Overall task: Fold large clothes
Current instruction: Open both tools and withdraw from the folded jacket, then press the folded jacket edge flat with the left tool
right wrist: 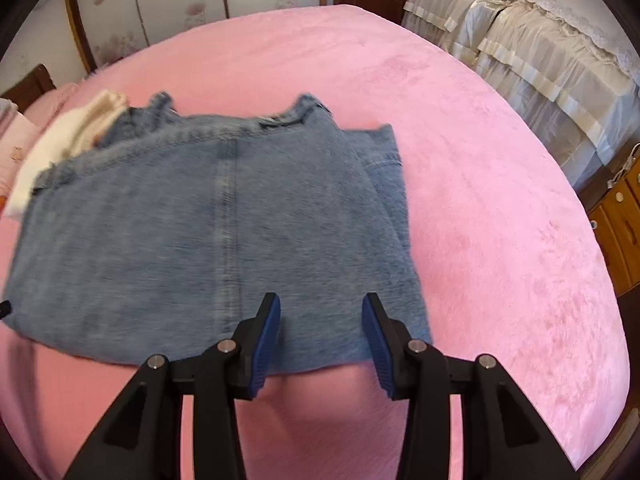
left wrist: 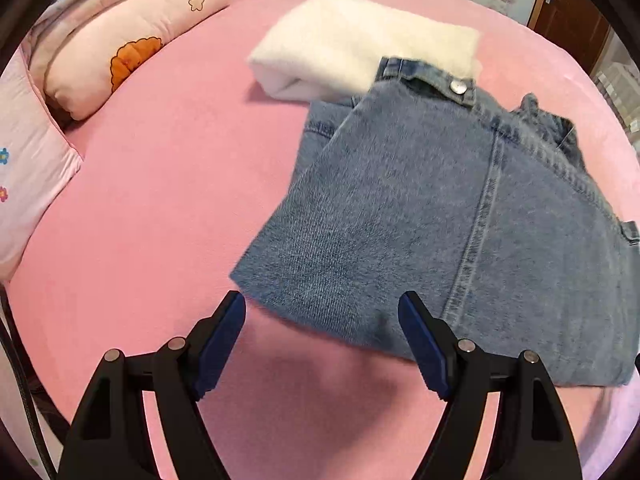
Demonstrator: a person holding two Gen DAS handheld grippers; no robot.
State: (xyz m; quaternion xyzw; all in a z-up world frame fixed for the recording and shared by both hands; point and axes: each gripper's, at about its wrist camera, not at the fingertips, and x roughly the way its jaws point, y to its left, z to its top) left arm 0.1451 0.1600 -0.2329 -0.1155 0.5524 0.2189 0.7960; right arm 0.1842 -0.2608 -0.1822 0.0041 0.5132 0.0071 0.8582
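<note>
Blue jeans [left wrist: 440, 216] look thick and floppy; grab the near edge. Left gripper [left wrist: 322, 340] and right gripper [right wrist: 320, 336] gape wide, empty.

1. a pair of folded blue jeans [right wrist: 208, 232] is seen lying flat on the pink bed cover [right wrist: 500, 220], toward the bed's left side.
2. the right gripper [right wrist: 321, 336] is held over the near edge of the jeans, its blue-padded fingers [right wrist: 266, 340] spread apart with nothing between them.
3. a folded white garment [right wrist: 60, 140] is tucked partly under the far left corner of the jeans.
4. a second bed with a cream frilled cover [right wrist: 520, 40] is seen beyond the bed's right edge, and a wooden cabinet [right wrist: 616, 220] beside it.
</note>
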